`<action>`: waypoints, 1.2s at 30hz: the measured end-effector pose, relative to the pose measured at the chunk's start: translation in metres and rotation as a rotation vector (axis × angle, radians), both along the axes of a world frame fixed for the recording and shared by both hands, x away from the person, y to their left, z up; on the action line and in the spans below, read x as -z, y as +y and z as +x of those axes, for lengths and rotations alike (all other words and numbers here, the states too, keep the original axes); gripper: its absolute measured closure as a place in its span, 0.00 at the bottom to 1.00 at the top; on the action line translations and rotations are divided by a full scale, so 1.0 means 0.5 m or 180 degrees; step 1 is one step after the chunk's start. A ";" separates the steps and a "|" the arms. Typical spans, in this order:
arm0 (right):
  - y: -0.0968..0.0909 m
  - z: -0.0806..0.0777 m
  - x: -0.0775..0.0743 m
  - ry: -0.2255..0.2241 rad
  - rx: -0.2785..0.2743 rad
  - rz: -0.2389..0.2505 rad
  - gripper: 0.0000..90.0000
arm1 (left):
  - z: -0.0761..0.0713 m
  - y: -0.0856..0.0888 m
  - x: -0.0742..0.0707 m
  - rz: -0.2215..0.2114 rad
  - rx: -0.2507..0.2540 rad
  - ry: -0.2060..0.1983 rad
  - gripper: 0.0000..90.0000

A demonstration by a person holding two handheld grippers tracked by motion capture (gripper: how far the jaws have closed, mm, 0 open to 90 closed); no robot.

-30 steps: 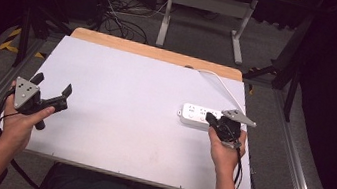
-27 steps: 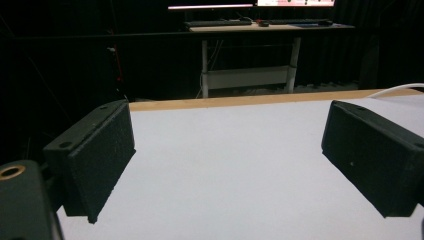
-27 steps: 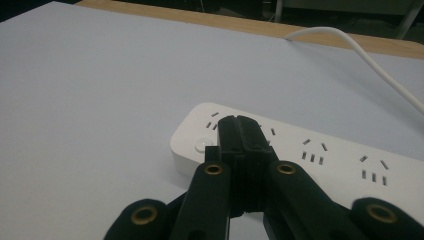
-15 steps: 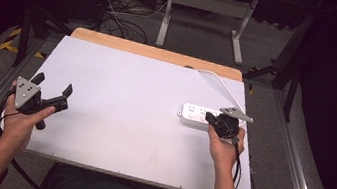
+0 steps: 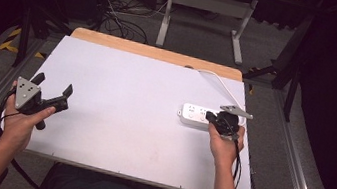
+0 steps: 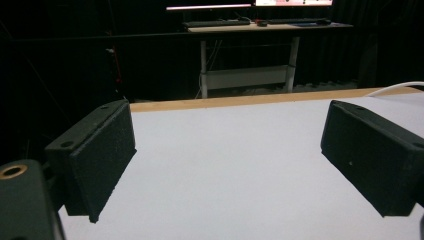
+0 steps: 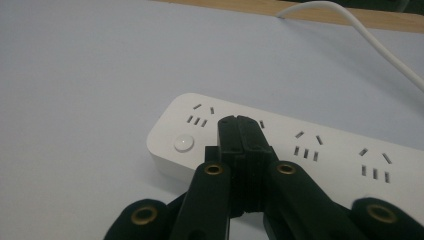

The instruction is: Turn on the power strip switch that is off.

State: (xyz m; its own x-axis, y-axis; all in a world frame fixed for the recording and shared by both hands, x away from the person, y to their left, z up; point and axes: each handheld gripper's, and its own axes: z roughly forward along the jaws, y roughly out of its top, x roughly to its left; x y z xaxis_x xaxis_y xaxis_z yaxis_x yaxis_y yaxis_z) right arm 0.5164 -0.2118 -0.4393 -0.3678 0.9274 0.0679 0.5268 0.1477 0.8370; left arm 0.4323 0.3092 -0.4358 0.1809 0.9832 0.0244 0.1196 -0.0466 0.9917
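Your right gripper (image 5: 217, 119) sits at the right side of the counter (image 5: 125, 98), low over a white power strip (image 5: 194, 115). Its fingers (image 7: 240, 137) are pressed flat together with nothing between them, and in the right gripper view their joined tips hang over the strip's top face, just right of the round white button (image 7: 183, 143) at the strip's near end. Whether the tips actually touch the plastic, you cannot tell from these views. The grey three-cornered plate on that gripper sticks out above the strip's right end in the high view.

The power strip lies flat on the counter near its right edge, roughly halfway between the near and far sides. Several socket groups run along its top. Its white cable (image 5: 219, 80) leaves from the far end and curves away toward the wooden strip (image 5: 157, 52) at the counter's back edge.

Your left gripper (image 5: 50, 94) is well apart from all this, held at the counter's left edge in your left hand (image 5: 21, 120). Its fingers (image 6: 97, 157) stand wide, and between them the left gripper view shows bare white counter. They point across the counter toward its far side.
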 end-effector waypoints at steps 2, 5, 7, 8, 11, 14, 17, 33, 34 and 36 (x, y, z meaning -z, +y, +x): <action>0.000 0.002 0.001 0.0011 -0.0010 -0.0005 1.00 | 0.000 0.000 0.000 -0.0001 -0.0005 -0.0003 0.09; 0.003 0.004 0.001 0.0053 -0.0011 0.0034 1.00 | 0.000 0.001 0.000 0.0005 -0.0007 -0.0004 0.09; 0.003 0.005 0.002 0.0059 -0.0030 0.0012 1.00 | 0.000 0.001 0.001 0.0005 -0.0006 -0.0003 0.10; 0.004 0.006 0.003 0.0078 -0.0020 0.0019 1.00 | -0.001 0.001 0.001 0.0001 -0.0005 -0.0002 0.10; 0.004 0.009 0.006 0.0121 -0.0020 -0.0002 1.00 | -0.001 0.001 0.001 0.0003 0.0000 -0.0001 0.10; 0.006 0.014 0.009 0.0145 -0.0026 -0.0014 1.00 | -0.001 0.000 0.000 0.0009 -0.0005 -0.0007 0.10; 0.009 0.022 0.012 0.0179 -0.0026 -0.0076 1.00 | -0.002 0.001 0.000 0.0007 -0.0002 -0.0002 0.10; 0.012 0.040 0.018 0.0299 -0.0002 -0.0106 1.00 | -0.001 0.000 0.001 0.0037 -0.0001 -0.0007 0.12; 0.012 0.040 0.018 0.0299 -0.0002 -0.0106 1.00 | -0.002 0.000 0.001 0.0037 -0.0003 -0.0001 0.12; 0.015 0.043 0.019 0.0317 0.0005 -0.0136 1.00 | -0.002 0.001 0.001 0.0032 -0.0009 0.0000 0.12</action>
State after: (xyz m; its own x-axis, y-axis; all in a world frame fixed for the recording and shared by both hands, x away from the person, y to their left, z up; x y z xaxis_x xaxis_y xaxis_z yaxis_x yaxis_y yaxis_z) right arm 0.5381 -0.2045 -0.4486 -0.3597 0.9308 0.0645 0.6075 0.1811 0.7734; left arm 0.4315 0.3099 -0.4365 0.1780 0.9834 0.0343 0.1197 -0.0562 0.9912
